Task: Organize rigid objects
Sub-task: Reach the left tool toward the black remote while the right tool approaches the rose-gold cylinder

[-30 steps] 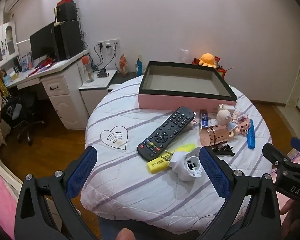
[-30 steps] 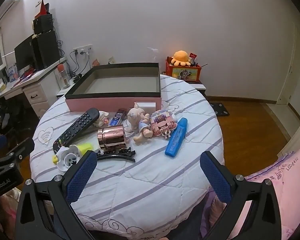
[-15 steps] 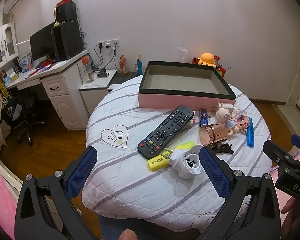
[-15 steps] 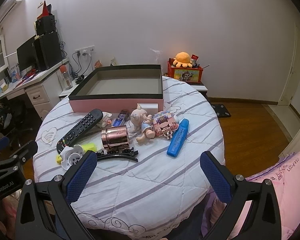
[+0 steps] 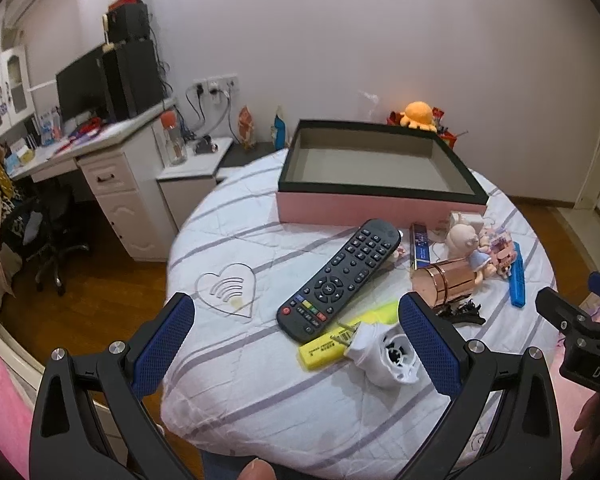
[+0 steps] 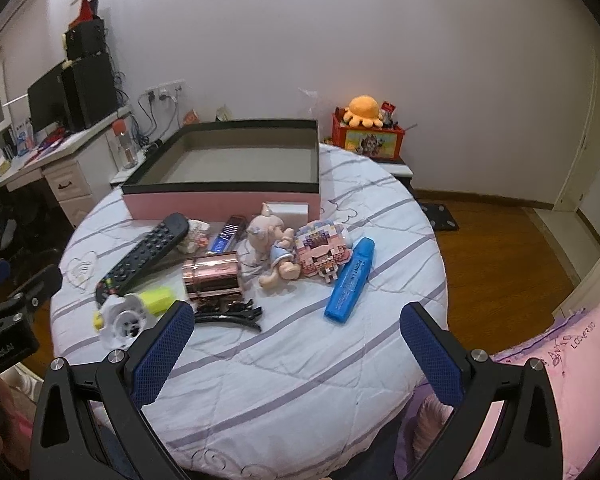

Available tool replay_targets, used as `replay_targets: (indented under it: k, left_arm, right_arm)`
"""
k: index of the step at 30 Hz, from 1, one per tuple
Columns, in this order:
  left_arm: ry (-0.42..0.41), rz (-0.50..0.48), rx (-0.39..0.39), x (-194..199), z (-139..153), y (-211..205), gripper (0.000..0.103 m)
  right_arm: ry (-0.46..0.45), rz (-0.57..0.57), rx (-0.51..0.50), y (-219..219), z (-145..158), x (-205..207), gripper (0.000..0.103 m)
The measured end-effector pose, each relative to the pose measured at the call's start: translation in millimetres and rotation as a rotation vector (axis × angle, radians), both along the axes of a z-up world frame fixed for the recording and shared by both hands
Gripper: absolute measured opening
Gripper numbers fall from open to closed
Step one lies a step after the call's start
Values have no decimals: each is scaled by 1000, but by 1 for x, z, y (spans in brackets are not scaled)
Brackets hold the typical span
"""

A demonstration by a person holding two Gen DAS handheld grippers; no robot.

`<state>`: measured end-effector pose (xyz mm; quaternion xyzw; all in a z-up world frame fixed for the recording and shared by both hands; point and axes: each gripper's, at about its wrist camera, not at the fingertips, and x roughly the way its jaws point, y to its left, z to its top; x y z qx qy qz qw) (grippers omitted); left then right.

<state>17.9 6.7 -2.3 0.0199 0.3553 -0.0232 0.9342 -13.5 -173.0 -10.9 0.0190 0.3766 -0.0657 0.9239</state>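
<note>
**A lived-in home bedroom or study**

The landmark is the round worktop (image 5: 260,392), draped in a white quilted cloth with purple stripes. Left of it stands a white desk (image 5: 112,184) with drawers, carrying a dark monitor (image 5: 80,88) and black speakers. A rolling office chair (image 5: 48,232) sits beside that desk. Behind the worktop, wall sockets (image 5: 216,82) hold several plugged cables. Far behind it, an orange plush octopus (image 6: 365,110) tops a red toy box (image 6: 368,140). Wooden flooring (image 6: 496,248) spreads to the right.
</note>
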Motion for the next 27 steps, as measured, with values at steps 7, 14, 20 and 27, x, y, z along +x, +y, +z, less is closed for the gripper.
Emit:
replay_targets:
  k: [7, 14, 20, 27]
  left_arm:
    - [51, 4, -5, 21, -9, 4, 103]
    - [107, -8, 8, 39, -25, 7, 103]
    - [149, -25, -13, 59, -35, 9, 103]
    - [185, -53, 7, 76, -46, 9, 103]
  right_arm:
    - [81, 44, 43, 6, -13, 29, 103]
    - [138, 86, 58, 14, -20, 57, 103]
    - [189, 103, 55, 22, -30, 75, 103]
    - [222, 110, 60, 28, -38, 81, 101]
